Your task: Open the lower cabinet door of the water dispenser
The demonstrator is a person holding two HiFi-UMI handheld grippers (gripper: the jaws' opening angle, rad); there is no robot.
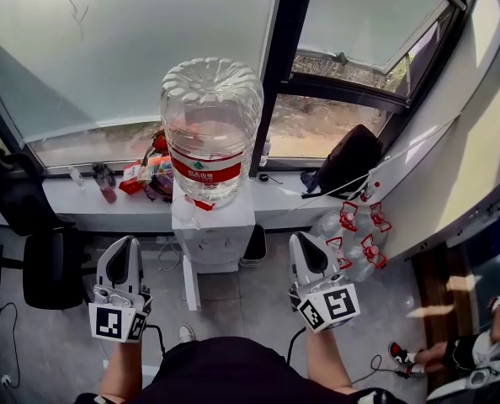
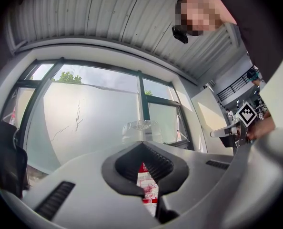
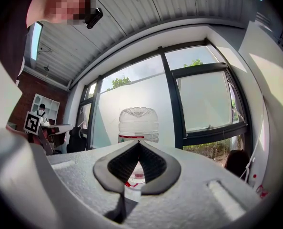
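Left tool (image 1: pixel 121 244) and right tool (image 1: pixel 304 241): dark ribbed pads pressed together, nothing between, either side of the white boxy water dispenser (image 1: pixel 215 230) under the window (image 1: pixel 132 49). Clear ridged plastic bottle (image 1: pixel 210 124), red-labelled, inverted on top, long axis upright. Lower cabinet door (image 1: pixel 191 283), a thin flat white panel, jutting edge-on toward the tools.

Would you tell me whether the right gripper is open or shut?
Shut: the right gripper has its jaw tips together, nothing between them.

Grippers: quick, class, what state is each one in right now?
Left gripper: closed, holding nothing.
Right gripper: closed, holding nothing.
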